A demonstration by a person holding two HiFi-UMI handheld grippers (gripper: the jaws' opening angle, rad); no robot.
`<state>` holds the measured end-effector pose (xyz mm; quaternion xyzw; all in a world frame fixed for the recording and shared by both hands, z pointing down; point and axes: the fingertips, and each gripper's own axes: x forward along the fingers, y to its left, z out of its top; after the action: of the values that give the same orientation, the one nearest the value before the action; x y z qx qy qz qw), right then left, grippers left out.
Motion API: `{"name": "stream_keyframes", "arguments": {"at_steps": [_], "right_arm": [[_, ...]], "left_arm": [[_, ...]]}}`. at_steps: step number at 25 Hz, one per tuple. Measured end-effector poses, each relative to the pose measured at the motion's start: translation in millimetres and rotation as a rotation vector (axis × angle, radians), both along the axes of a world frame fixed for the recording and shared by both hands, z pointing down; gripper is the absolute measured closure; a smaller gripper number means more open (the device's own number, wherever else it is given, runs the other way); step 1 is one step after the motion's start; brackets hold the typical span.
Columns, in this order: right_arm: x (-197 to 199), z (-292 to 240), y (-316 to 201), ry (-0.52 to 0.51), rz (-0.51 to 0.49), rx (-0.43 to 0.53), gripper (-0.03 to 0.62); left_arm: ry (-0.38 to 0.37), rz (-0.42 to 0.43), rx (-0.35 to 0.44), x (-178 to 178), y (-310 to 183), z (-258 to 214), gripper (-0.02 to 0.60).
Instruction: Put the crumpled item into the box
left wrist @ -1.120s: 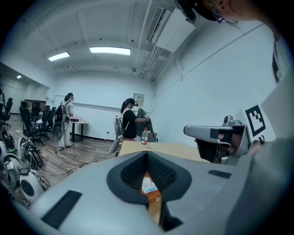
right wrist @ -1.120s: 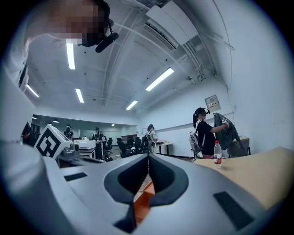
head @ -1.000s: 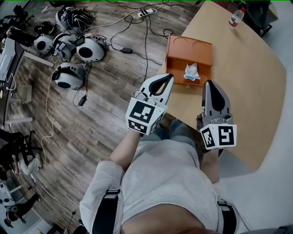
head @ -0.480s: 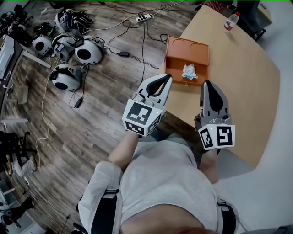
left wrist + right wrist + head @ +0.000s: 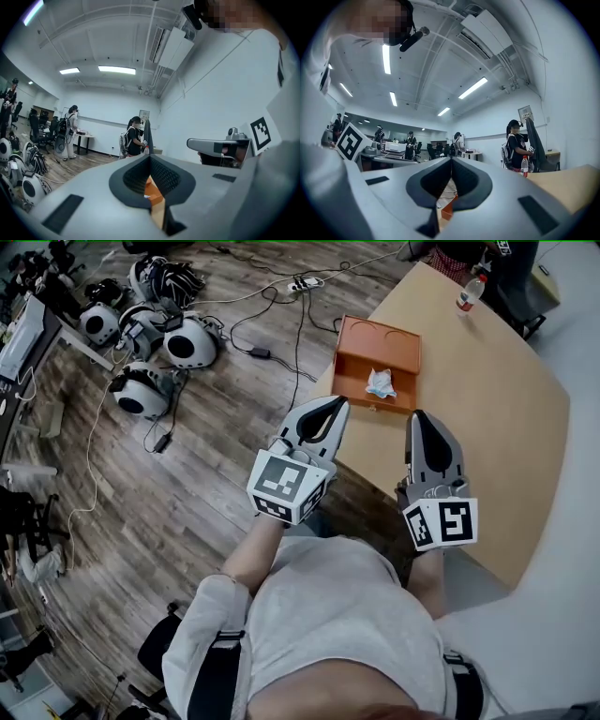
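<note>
Left claw (image 5: 150, 157), jaws together with nothing between, orange box (image 5: 152, 189) in the gap below the tips.

The crumpled item (image 5: 380, 383) in the box (image 5: 399, 341) is too small to identify.

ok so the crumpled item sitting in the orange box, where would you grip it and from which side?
Pinch the bunched-up middle of the crumpled item, coming straight down from above. It lies low inside the orange box, whose walls would likely block a sideways approach. Left gripper and right gripper are both shut; open one first.
</note>
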<state>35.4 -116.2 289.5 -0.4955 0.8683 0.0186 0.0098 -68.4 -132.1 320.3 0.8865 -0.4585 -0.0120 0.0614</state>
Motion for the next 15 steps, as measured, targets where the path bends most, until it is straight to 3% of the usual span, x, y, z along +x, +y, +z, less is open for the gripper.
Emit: {"name": "stream_keyframes", "arguments": {"at_steps": [10, 15], "right_arm": [[24.6, -6.5, 57.3, -0.007, -0.011, 0.015, 0.583], [39.4, -7.3, 78.2, -0.017, -0.020, 0.019, 0.583]], "left_arm": [[0.023, -0.051, 0.031, 14.1, 59.5, -11.6, 0.568], [0.000, -0.092, 0.069, 23.7, 82.6, -18.0, 0.568]]}}
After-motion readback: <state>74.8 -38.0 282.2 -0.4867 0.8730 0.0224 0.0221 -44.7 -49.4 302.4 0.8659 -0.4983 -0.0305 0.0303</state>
